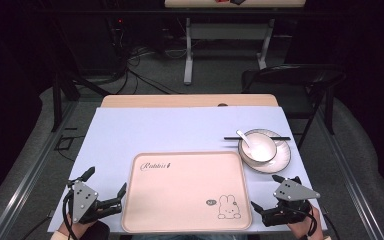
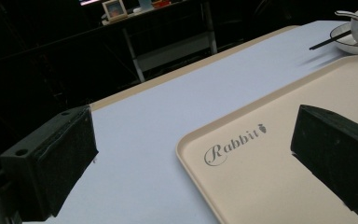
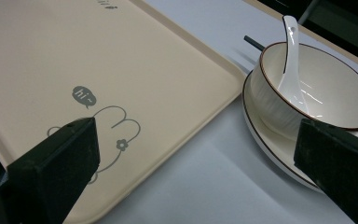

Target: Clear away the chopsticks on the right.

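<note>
In the high view a pink tray (image 1: 187, 192) lies at the near middle of the pale mat (image 1: 130, 130), its front edge close to the table's near edge. The left gripper (image 1: 107, 192) sits just off the tray's left rim, the right gripper (image 1: 266, 192) just off its right rim; both have jaws spread wide and hold nothing. Behind the right gripper a bowl (image 1: 258, 147) with a spoon (image 1: 243, 138) stands on a plate (image 1: 280, 160), with chopsticks (image 1: 256, 137) across the plate's far side; the plate lies just beside the tray's far right corner. The mat's far half is bare. In the left gripper view the jaws straddle the tray's left rim (image 2: 191, 140), one over the mat, one over the tray, with open mat ahead and the plate (image 2: 347, 39) far off. In the right gripper view the open jaws frame the tray's right edge (image 3: 205, 112) and the bowl (image 3: 317, 88); a narrow strip of mat separates tray and plate (image 3: 270, 144).
</note>
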A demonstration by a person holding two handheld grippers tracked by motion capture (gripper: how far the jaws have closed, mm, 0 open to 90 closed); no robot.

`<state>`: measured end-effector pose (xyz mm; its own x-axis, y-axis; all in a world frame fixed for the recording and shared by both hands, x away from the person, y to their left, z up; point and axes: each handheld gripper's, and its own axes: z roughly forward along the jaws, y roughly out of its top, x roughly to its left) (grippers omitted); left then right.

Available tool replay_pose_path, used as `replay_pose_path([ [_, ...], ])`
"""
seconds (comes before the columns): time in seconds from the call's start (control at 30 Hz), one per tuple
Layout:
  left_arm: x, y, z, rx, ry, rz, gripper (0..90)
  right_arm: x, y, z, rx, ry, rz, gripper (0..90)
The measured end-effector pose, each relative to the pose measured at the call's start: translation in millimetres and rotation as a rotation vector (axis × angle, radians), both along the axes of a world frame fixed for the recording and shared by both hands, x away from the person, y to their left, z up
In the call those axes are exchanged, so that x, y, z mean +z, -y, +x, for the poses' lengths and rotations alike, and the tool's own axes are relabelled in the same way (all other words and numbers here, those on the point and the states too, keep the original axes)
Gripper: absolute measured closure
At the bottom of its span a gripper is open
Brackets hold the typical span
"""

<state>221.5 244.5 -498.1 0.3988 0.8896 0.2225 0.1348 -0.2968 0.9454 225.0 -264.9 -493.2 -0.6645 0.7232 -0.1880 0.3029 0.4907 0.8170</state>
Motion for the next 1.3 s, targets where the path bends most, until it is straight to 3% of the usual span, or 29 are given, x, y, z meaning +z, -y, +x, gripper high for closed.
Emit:
replay_pose_path([
  [0.33,0.0,-0.4,-0.2,-0.014,0.001,-0.001,0.0,-0.3,0.3,0.1,-0.003,0.002,-0.007,0.0],
  [0.37,0.1,-1.3,-0.5,-0.081,-0.009,0.003,0.0,-0.3,0.3,0.1,-0.003,0.002,-0.007,0.0],
  [0.4,0.1,-1.3,-0.5,-0.081,-0.009,0.003,15.5,-0.3,0.3,0.1,-0.003,0.002,-0.007,0.0],
  [0.43,0.1,-1.3,-0.5,-0.081,-0.009,0.003,15.5,0.6,0.2,2.9,-0.004,-0.016,-0.024,0.0],
  [0.53,0.1,-1.1,0.3,-0.09,-0.016,0.007,15.5,0.6,0.2,2.9,-0.004,-0.016,-0.024,0.0],
  [0.63,0.3,-1.6,1.0,-0.099,-0.024,0.001,15.6,1.9,-0.6,9.1,-0.047,-0.047,-0.047,0.0],
  [0.73,0.7,-3.7,2.1,-0.093,-0.034,-0.024,15.2,4.8,1.5,10.8,-0.069,-0.04,-0.073,2.7],
  [0.83,1.1,-5.5,3.0,-0.07,-0.041,-0.07,15.4,8.2,5.8,12.9,-0.054,-0.044,-0.075,6.6],
  [1.03,0.7,-7.5,2.7,-0.044,-0.026,-0.14,10.7,15.4,13.4,22.9,-0.023,-0.09,-0.121,10.0],
  [1.1,0.5,-8.3,3.0,-0.043,-0.029,-0.149,7.7,20.5,18.0,27.5,-0.021,-0.073,-0.147,10.1],
  [1.17,0.5,-9.5,3.9,-0.046,-0.034,-0.146,6.1,25.9,21.8,36.5,-0.038,-0.101,-0.174,3.9],
  [1.3,0.5,-9.8,4.5,-0.052,-0.042,-0.145,2.8,38.9,30.8,53.7,-0.043,-0.127,-0.168,2.0],
])
